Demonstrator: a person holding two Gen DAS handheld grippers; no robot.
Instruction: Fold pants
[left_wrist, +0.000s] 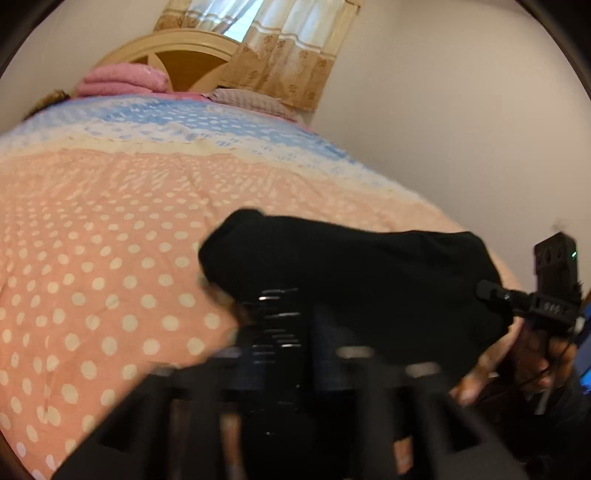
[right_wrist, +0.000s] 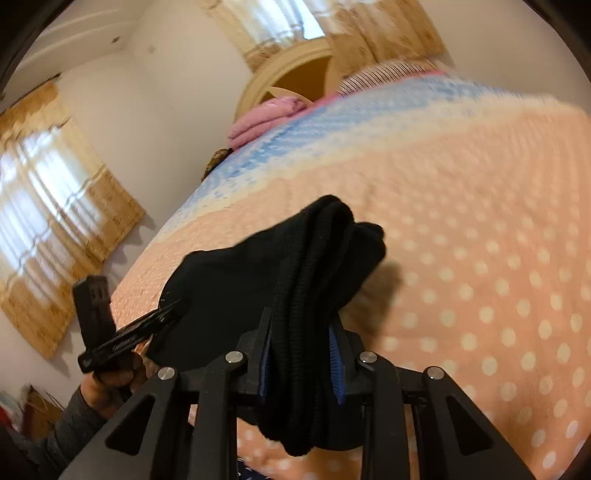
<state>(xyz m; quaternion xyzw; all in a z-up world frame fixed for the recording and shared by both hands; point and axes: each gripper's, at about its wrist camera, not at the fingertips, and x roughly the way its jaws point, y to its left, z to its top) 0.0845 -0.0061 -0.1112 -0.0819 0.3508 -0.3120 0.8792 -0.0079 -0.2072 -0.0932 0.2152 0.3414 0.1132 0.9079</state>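
The black pants (left_wrist: 354, 280) hang bunched between both grippers above the bed. In the left wrist view my left gripper (left_wrist: 295, 325) is blurred and shut on the pants' fabric. My right gripper (left_wrist: 491, 291) shows at the right edge, gripping the other end. In the right wrist view my right gripper (right_wrist: 303, 343) is shut on a thick folded bundle of the pants (right_wrist: 317, 266), clamped between its blue pads (right_wrist: 336, 358). The left gripper (right_wrist: 173, 308) shows at the left, pinching the pants' edge.
A peach bedspread with white dots (left_wrist: 110, 277) (right_wrist: 498, 258) covers the bed, blue toward the head. A folded pink blanket (left_wrist: 125, 79) and a striped pillow (left_wrist: 255, 99) lie by the wooden headboard (left_wrist: 184, 51). Curtained windows (right_wrist: 51, 206) and walls surround it.
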